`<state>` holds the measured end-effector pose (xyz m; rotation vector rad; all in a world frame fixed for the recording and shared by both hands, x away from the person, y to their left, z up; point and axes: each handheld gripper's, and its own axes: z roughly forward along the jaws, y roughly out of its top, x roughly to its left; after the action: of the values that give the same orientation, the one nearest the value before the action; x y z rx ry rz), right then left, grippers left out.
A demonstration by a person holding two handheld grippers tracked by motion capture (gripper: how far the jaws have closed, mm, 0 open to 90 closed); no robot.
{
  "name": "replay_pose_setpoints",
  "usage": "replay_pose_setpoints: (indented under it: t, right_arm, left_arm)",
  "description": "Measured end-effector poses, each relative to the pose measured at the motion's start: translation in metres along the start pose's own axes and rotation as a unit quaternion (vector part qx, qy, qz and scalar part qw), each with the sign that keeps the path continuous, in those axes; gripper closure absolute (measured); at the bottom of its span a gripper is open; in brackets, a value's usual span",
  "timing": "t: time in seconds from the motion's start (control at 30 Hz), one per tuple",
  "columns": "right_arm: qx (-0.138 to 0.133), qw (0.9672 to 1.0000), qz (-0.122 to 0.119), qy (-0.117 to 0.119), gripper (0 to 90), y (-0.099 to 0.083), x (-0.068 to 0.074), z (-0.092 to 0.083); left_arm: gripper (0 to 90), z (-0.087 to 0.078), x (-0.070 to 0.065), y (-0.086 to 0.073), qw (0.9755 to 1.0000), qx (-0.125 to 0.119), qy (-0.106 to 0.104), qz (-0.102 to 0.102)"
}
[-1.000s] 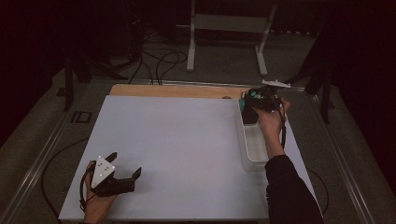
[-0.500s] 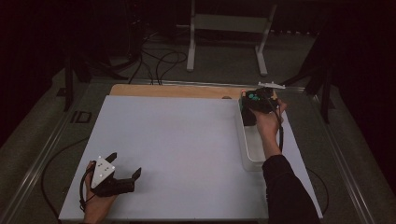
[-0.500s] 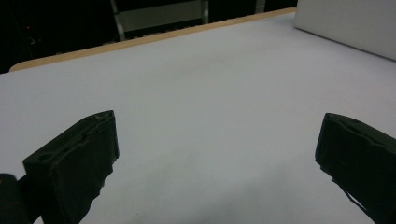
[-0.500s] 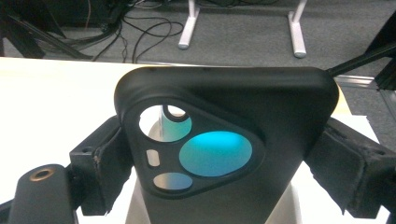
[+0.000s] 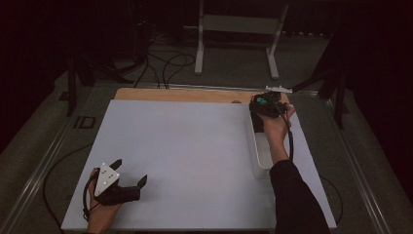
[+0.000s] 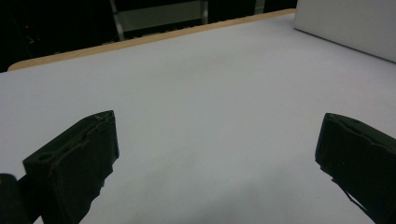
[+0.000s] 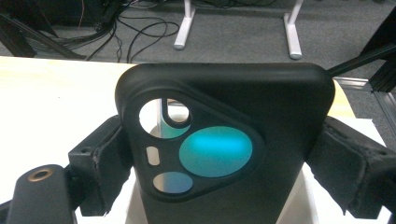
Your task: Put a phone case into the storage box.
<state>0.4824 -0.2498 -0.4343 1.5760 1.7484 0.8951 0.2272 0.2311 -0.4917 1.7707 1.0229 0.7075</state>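
Bench surroundings, dim room.
My white table top (image 5: 185, 151) lies on a wooden board whose edge (image 5: 175, 95) shows along the far side. Beyond it I see grey floor, loose black cables (image 5: 168, 66) and a white two-legged stand (image 5: 238, 36); a metal rail (image 5: 36, 168) runs along the left.
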Motion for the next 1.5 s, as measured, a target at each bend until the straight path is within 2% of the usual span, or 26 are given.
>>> replay_pose_setpoints:
  t: [0.17, 0.27, 0.3, 0.37, 0.47, 0.57, 0.67, 0.73, 0.93, 1.17, 1.5]
  right_arm:
    - [0.004, 0.9998, -0.017, 0.011, 12.2, 0.001, 0.001, 0.003]
    - [0.004, 0.9998, -0.005, 0.018, 9.5, 0.001, 0.000, 0.005]
    - [0.008, 0.9996, 0.008, 0.027, 7.7, 0.001, -0.002, 0.007]
    - [0.011, 0.9993, 0.022, 0.029, 7.1, 0.001, -0.004, 0.008]
    - [0.005, 0.9995, 0.014, 0.026, 6.9, 0.000, -0.004, 0.007]
    - [-0.006, 0.9993, 0.012, 0.036, 6.8, 0.002, -0.004, 0.004]
    - [-0.012, 0.9993, 0.005, 0.035, 6.8, 0.004, -0.004, 0.001]
    - [-0.016, 0.9994, 0.005, 0.030, 6.8, 0.004, -0.005, 0.000]
    - [-0.017, 0.9990, 0.010, 0.040, 7.0, 0.003, -0.009, -0.006]
    - [-0.028, 0.9976, 0.002, 0.063, 7.0, 0.002, -0.010, -0.024]
    - [-0.048, 0.9931, -0.014, 0.106, 7.2, -0.012, -0.004, -0.062]
  left_arm:
    - [0.2, 0.000, 0.000, 0.000, 1.0000, 0.000, -0.001, -0.001]
    - [0.2, 0.000, 0.000, 0.000, 1.0000, 0.000, -0.001, -0.001]
    - [0.2, 0.000, 0.000, 0.000, 1.0000, 0.000, -0.001, -0.002]
    - [0.2, 0.000, 0.001, 0.000, 1.0000, 0.001, -0.002, -0.002]
    - [0.2, 0.001, 0.001, 0.000, 1.0000, 0.001, -0.002, -0.002]
    - [0.2, 0.001, 0.000, 0.000, 1.0000, 0.002, -0.003, -0.003]
    - [0.2, 0.001, 0.000, 0.000, 1.0000, 0.002, -0.003, -0.003]
    - [0.2, 0.001, 0.000, 0.000, 1.0000, 0.001, -0.003, -0.003]
    - [0.2, 0.000, 0.001, 0.000, 1.0000, 0.001, -0.003, -0.003]
    - [0.2, 0.001, 0.001, 0.000, 1.0000, 0.001, -0.003, -0.004]
    - [0.2, 0.001, 0.000, 0.001, 1.0000, 0.003, -0.005, -0.005]
